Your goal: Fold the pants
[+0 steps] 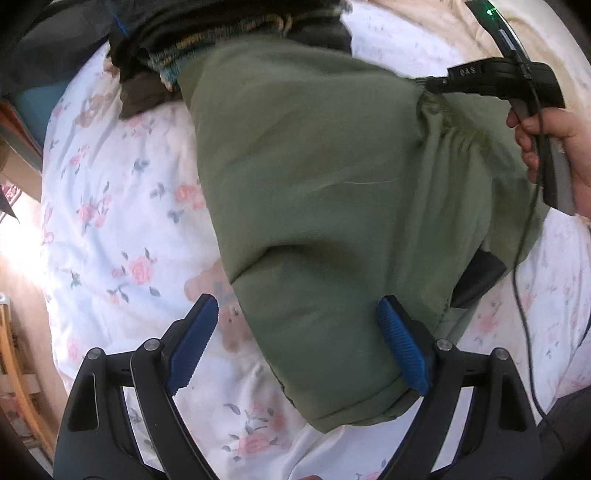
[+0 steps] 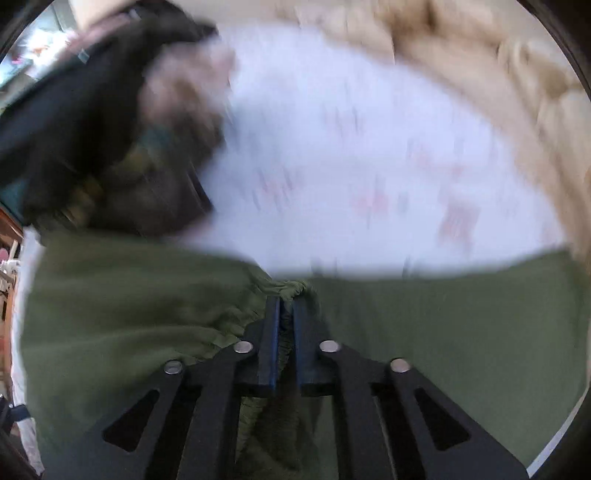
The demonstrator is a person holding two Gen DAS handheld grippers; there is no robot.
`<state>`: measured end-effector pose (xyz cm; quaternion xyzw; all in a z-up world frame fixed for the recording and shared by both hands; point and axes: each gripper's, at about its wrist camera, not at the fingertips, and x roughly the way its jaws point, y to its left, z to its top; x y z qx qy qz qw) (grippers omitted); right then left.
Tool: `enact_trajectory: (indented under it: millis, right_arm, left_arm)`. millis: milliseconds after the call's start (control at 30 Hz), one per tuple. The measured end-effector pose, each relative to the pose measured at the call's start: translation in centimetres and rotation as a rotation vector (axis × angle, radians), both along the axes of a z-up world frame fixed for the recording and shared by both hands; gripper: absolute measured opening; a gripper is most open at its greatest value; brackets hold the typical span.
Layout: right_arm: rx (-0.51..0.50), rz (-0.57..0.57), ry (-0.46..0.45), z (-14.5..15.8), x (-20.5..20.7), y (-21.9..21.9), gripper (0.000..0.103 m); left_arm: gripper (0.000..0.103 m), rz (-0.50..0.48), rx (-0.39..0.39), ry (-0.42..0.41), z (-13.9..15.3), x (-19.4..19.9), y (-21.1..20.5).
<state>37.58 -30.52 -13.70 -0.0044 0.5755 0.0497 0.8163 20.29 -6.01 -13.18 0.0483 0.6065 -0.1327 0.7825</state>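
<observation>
Olive green pants (image 1: 314, 184) lie on a floral bedsheet (image 1: 122, 229), folded over into a thick pad. My left gripper (image 1: 297, 301) hovers open over the near end of the pants: its right blue pad (image 1: 402, 347) rests over the cloth, its left pad over the sheet. At the top right a hand (image 1: 554, 147) holds my right gripper (image 1: 436, 83) at the gathered edge of the pants. The right wrist view is blurred, but it shows my right gripper (image 2: 286, 301) shut on a bunched ridge of the green pants (image 2: 110, 314).
A heap of dark and knitted clothes (image 1: 207, 33) lies at the far end of the bed, blurred as the dark heap (image 2: 92, 129). A beige blanket (image 2: 498, 92) covers the far right. A black cable (image 1: 517, 280) hangs from the right gripper. A dark item (image 1: 480, 275) peeks from under the pants.
</observation>
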Motion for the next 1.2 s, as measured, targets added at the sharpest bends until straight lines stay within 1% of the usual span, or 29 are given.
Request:
enact_trajectory:
  millis: [33,100,133,167,200,233,300,333,367,400,500,533,567,600,633,667,733,767,833,900,933,967,1000,1033,1067,1100,1133,1167,1200]
  right_arm:
    - [0.004,-0.001,-0.006,0.0,-0.4,-0.3,0.020]
    - [0.072,-0.038,-0.034,1.2,-1.6,-1.6,0.039]
    - [0.113,-0.080,-0.032,2.0,-2.4,-2.5,0.061]
    - [0.160,-0.116,-0.044,2.8,-3.3,-3.3,0.067]
    - [0.230,-0.157,-0.056,4.0,-4.9,-4.1,0.067]
    - [0.263,-0.179,-0.043,4.5,-5.9,-4.3,0.067]
    - [0.357,-0.234,0.037,4.7,-8.3,-4.0,0.067]
    - [0.432,-0.259,0.089,4.3,-9.6,-3.5,0.067]
    - [0.509,-0.252,0.126,3.9,-10.6,-2.5,0.065]
    - [0.521,-0.247,0.139,3.6,-11.2,-1.6,0.065]
    - [0.495,-0.246,0.181,1.7,-12.1,1.3,0.064]
    - [0.500,-0.260,0.206,0.6,-12.2,1.9,0.044]
    - [0.495,-0.271,0.205,0.2,-12.2,1.9,0.015]
    - [0.486,-0.281,0.200,0.1,-12.7,1.9,0.014]
    - [0.488,-0.284,0.186,0.5,-13.2,1.9,0.010]
    - [0.485,-0.277,0.162,1.3,-13.9,1.9,0.009]
    - [0.477,-0.264,0.095,3.5,-15.8,1.5,0.009]
    - [0.479,-0.284,0.091,3.5,-16.6,1.1,0.009]
    - [0.466,-0.334,0.147,1.3,-17.5,0.2,0.009]
    - [0.457,-0.359,0.208,-1.0,-17.4,-0.3,0.014]
    - [0.446,-0.357,0.244,-1.9,-17.5,-0.2,0.018]
    - [0.450,-0.356,0.237,-1.5,-17.7,-0.5,0.026]
    - [0.443,-0.360,0.217,-0.7,-17.8,-0.8,0.033]
    - [0.416,-0.369,0.170,1.0,-18.0,-1.1,0.041]
    - [0.396,-0.376,0.136,2.2,-18.4,-1.4,0.041]
    - [0.350,-0.386,0.066,4.2,-18.6,-1.6,0.041]
    - [0.314,-0.387,0.016,5.8,-18.5,-1.6,0.041]
    - [0.296,-0.381,-0.025,6.9,-18.2,-1.4,0.041]
    - [0.304,-0.347,-0.082,8.2,-17.2,-0.8,0.041]
  left_arm:
    - [0.086,0.004,-0.003,0.007,-0.1,0.1,-0.1]
    - [0.086,0.001,-0.010,0.011,0.2,0.2,-0.1]
    - [0.086,-0.002,-0.016,0.007,0.5,0.2,-0.1]
    - [0.086,-0.004,-0.019,0.002,0.8,0.3,0.0]
    - [0.086,-0.004,-0.020,-0.002,0.9,0.2,0.1]
    - [0.086,-0.006,-0.016,-0.005,1.1,0.4,0.1]
    - [0.086,-0.016,0.006,-0.011,1.0,0.3,-0.1]
    - [0.086,-0.024,0.019,-0.020,1.2,0.2,-0.3]
    - [0.086,-0.033,0.037,-0.034,1.2,0.0,-0.6]
    - [0.086,-0.038,0.046,-0.042,1.2,-0.3,-0.9]
    - [0.086,-0.030,0.069,-0.051,0.7,-0.5,-1.6]
    - [0.086,-0.025,0.080,-0.055,0.5,-0.4,-1.8]
    - [0.086,-0.019,0.088,-0.061,0.4,-0.4,-1.8]
    - [0.086,-0.009,0.087,-0.062,0.4,-0.4,-1.6]
    - [0.086,0.006,0.078,-0.058,0.5,-0.4,-1.4]
    - [0.086,0.022,0.064,-0.050,0.6,-0.5,-1.3]
    - [0.086,0.033,0.021,-0.038,0.8,-0.5,-0.6]
    - [0.086,0.028,0.005,-0.033,0.9,-0.7,-0.6]
    - [0.086,0.004,-0.005,-0.018,0.9,-0.8,-0.4]
    - [0.086,-0.009,-0.001,0.012,0.3,-0.7,-0.4]
    - [0.086,-0.007,-0.001,0.024,0.2,-0.8,-0.5]
    - [0.086,0.002,-0.006,0.030,0.2,-0.8,-0.3]
    - [0.086,0.007,-0.013,0.026,0.4,-0.7,-0.1]
    - [0.086,0.009,-0.022,0.017,0.8,-0.8,0.1]
    - [0.086,0.004,-0.022,0.007,1.0,-0.9,0.2]
    - [0.086,-0.003,-0.015,0.001,1.1,-1.0,0.3]
    - [0.086,-0.011,-0.003,-0.003,1.0,-1.3,0.3]
    - [0.086,-0.015,0.009,0.000,0.7,-1.4,0.3]
    - [0.086,-0.011,0.015,0.010,0.2,-1.4,0.5]
